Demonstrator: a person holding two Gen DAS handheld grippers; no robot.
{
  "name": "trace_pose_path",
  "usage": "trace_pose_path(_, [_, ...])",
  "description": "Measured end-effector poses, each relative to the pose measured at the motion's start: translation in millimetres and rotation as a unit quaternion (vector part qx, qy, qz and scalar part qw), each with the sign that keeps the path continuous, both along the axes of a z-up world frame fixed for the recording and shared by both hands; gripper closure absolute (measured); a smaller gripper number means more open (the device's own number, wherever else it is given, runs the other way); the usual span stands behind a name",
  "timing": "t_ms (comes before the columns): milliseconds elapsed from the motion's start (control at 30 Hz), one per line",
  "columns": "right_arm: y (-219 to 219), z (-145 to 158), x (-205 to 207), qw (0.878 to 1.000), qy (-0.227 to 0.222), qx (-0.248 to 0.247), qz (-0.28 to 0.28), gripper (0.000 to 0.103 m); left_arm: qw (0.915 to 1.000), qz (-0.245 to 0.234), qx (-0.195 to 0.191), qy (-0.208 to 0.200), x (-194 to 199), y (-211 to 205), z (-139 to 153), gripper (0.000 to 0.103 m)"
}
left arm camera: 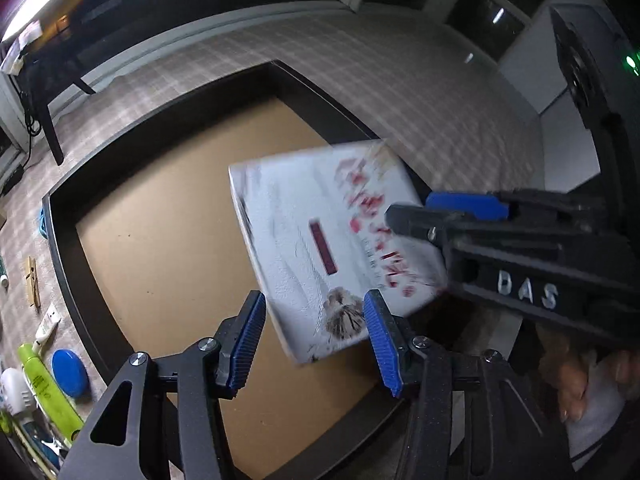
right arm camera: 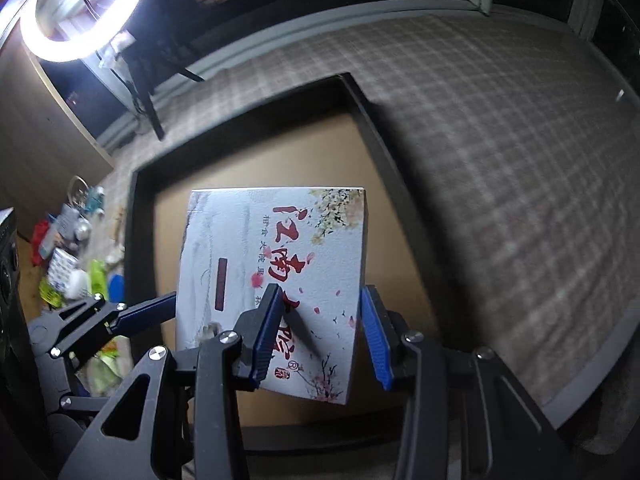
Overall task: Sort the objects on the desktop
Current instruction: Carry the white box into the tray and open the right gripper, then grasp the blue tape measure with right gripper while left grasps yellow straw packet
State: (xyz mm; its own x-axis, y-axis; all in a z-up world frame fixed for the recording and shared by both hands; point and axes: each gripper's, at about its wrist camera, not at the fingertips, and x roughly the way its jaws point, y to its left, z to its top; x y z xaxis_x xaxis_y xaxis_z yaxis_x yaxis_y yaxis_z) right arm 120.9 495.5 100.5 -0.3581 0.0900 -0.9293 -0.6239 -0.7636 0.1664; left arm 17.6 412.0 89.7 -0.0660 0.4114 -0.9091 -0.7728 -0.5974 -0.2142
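Observation:
A white box with red calligraphy and flower prints (right arm camera: 276, 280) is held above a black-rimmed tray with a brown floor (right arm camera: 132, 216). My right gripper (right arm camera: 320, 336) is shut on the box, one pad on its printed face and the other on its right edge. The box (left arm camera: 320, 240) shows blurred in the left wrist view, over the tray (left arm camera: 64, 248). My left gripper (left arm camera: 314, 344) is open and empty just below the box's near edge. The right gripper (left arm camera: 436, 216) enters that view from the right, clamped on the box.
The tray lies on a checked cloth (right arm camera: 500, 160). Left of it lie small items: a blue disc (left arm camera: 70, 372), a green tube (left arm camera: 48, 392), a wooden clothespin (left arm camera: 33, 280), a white tube (left arm camera: 47, 322). A ring light (right arm camera: 84, 4) glows at the back left.

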Motion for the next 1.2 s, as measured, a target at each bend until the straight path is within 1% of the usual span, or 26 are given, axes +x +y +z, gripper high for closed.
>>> trace_pose_path(133, [-2, 2, 7, 0.999, -0.015, 0.036, -0.015, 0.065, 0.9999, 0.004, -0.004, 0.009, 3, -11, 8, 0.055])
trace_pose_path(200, [-5, 4, 5, 0.999, -0.013, 0.037, -0.013, 0.065, 0.9998, 0.011, -0.004, 0.013, -2, -11, 7, 0.055])
trace_pose_path(300, [-16, 10, -2, 0.999, -0.006, 0.043, 0.0, 0.065, 0.9994, 0.027, -0.01, 0.018, -10, -30, 7, 0.055])
trace_pose_path(367, [-28, 15, -12, 0.999, 0.001, 0.047, 0.021, 0.065, 0.9984, 0.046, -0.019, 0.028, -18, -51, 8, 0.055])
trace_pose_path(500, [-58, 21, -40, 0.996, 0.012, 0.05, 0.066, 0.065, 0.9951, 0.09, -0.026, 0.033, -37, -95, 10, 0.055])
trace_pose_path(533, [-67, 22, -49, 0.995, 0.015, 0.051, 0.08, 0.065, 0.9929, 0.11, -0.031, 0.035, -45, -113, 11, 0.055])
trace_pose_path(633, [-89, 25, -75, 0.991, 0.023, 0.046, 0.122, 0.065, 0.9869, 0.149, -0.043, 0.042, -57, -156, 8, 0.055])
trace_pose_path(700, [-102, 26, -90, 0.988, 0.026, 0.045, 0.147, 0.065, 0.9806, 0.184, -0.054, 0.04, -67, -190, 3, 0.055])
trace_pose_path(733, [-109, 25, -98, 0.986, 0.028, 0.042, 0.161, 0.065, 0.9753, 0.21, -0.058, 0.035, -73, -215, 0, 0.055])
trace_pose_path(767, [-115, 25, -102, 0.984, 0.029, 0.039, 0.169, 0.065, 0.9723, 0.223, -0.06, 0.032, -75, -226, -3, 0.055])
trace_pose_path(867, [-135, 22, -123, 0.978, 0.029, 0.034, 0.205, 0.065, 0.956, 0.284, -0.069, 0.018, -83, -286, -14, 0.055])
trace_pose_path(933, [-151, 18, -137, 0.973, 0.026, 0.032, 0.226, 0.065, 0.9459, 0.316, -0.073, 0.013, -85, -313, -18, 0.055])
trace_pose_path(967, [-159, 15, -144, 0.971, 0.024, 0.031, 0.237, 0.065, 0.9386, 0.336, -0.076, 0.008, -86, -330, -22, 0.055])
trace_pose_path(1033, [-173, 10, -157, 0.966, 0.018, 0.028, 0.257, 0.065, 0.93, 0.358, -0.082, -0.002, -86, -353, -30, 0.055])
trace_pose_path(1100, [-189, 2, -169, 0.96, 0.009, 0.026, 0.278, 0.065, 0.9255, 0.368, -0.088, -0.011, -85, -366, -35, 0.055])
trace_pose_path(1200, [-208, -11, -187, 0.953, -0.007, 0.014, 0.302, 0.065, 0.92, 0.381, -0.085, -0.03, -87, -375, -44, 0.055])
